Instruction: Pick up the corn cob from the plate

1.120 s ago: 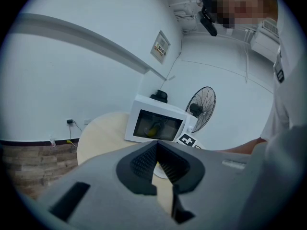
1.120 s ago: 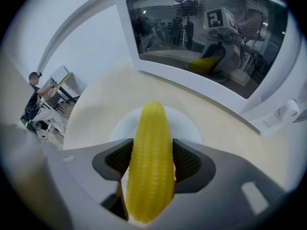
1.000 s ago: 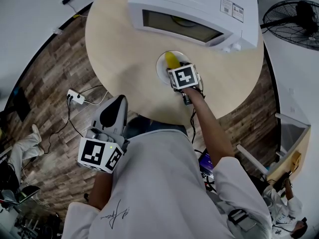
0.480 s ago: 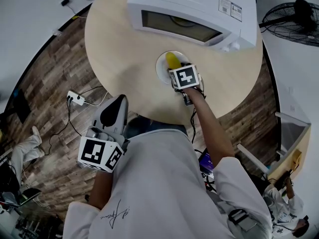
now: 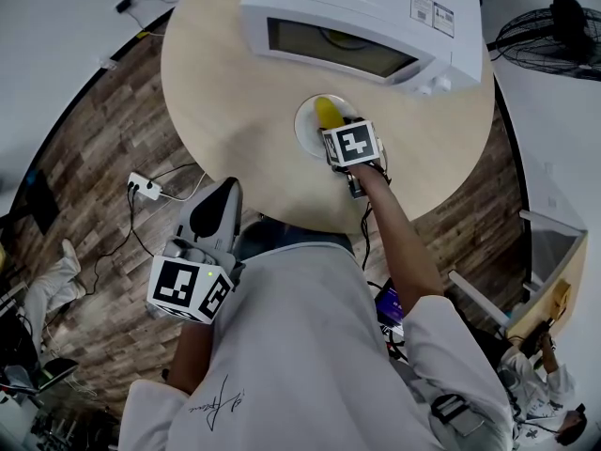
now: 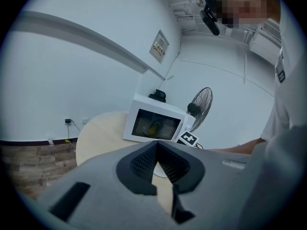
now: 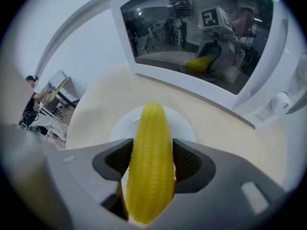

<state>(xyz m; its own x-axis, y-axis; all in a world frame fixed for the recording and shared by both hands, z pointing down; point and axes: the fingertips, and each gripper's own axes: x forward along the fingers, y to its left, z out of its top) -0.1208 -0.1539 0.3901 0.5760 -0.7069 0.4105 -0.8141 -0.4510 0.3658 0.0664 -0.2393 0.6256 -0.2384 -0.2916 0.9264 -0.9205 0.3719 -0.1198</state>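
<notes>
Corn cob (image 7: 153, 128) looks light, stiff, ribbed, probably non-slip | right gripper (image 7: 152, 159) clamps its thick middle, over plate (image 7: 184, 123) | left gripper (image 6: 156, 164) closed on nothing, away from plate.

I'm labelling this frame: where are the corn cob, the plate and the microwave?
corn cob (image 7: 149, 164): right gripper view, middle of the cob.
plate (image 7: 182, 125): right gripper view, bare rim right of the cob.
microwave (image 5: 338, 50): head view, door window.
</notes>
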